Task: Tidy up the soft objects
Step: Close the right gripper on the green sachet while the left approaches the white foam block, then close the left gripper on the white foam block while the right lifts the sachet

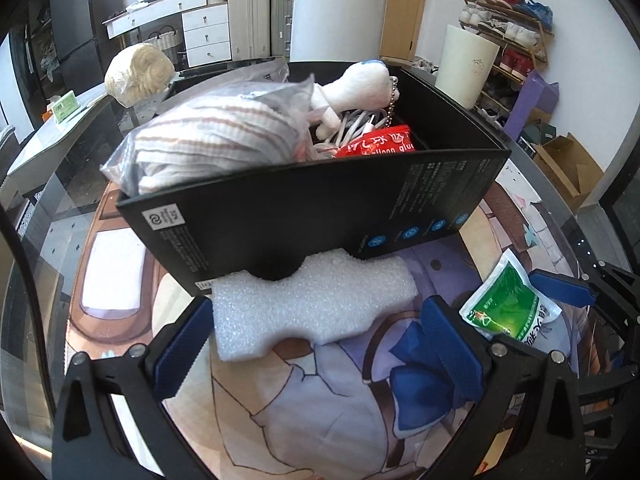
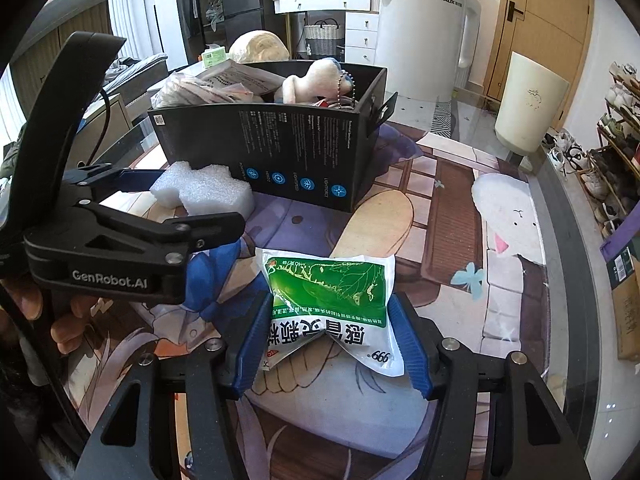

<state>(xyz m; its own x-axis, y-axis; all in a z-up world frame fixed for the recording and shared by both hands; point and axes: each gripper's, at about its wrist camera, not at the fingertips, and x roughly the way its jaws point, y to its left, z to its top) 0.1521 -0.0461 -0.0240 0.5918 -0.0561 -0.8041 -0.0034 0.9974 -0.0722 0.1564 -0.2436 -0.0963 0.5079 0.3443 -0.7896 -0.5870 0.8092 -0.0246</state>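
A black box (image 1: 304, 208) (image 2: 280, 152) stands on the printed mat. It holds a bagged striped cloth (image 1: 208, 140), a white plush toy (image 1: 360, 84) (image 2: 308, 80), white cables and a red packet (image 1: 376, 142). A white foam piece (image 1: 312, 304) (image 2: 204, 192) lies in front of the box. My left gripper (image 1: 320, 344) is open, with the foam between its blue pads. My right gripper (image 2: 332, 344) is shut on a green and white medicine pouch (image 2: 332, 300), which also shows in the left wrist view (image 1: 512, 304).
A white kettle (image 2: 420, 32) and a cream cylinder (image 2: 528, 100) stand behind the box. A blond wig head (image 1: 136, 72) sits at the back left. The left gripper's body (image 2: 108, 240) is at the left of the right wrist view. The round glass table edge (image 2: 560, 208) curves at the right.
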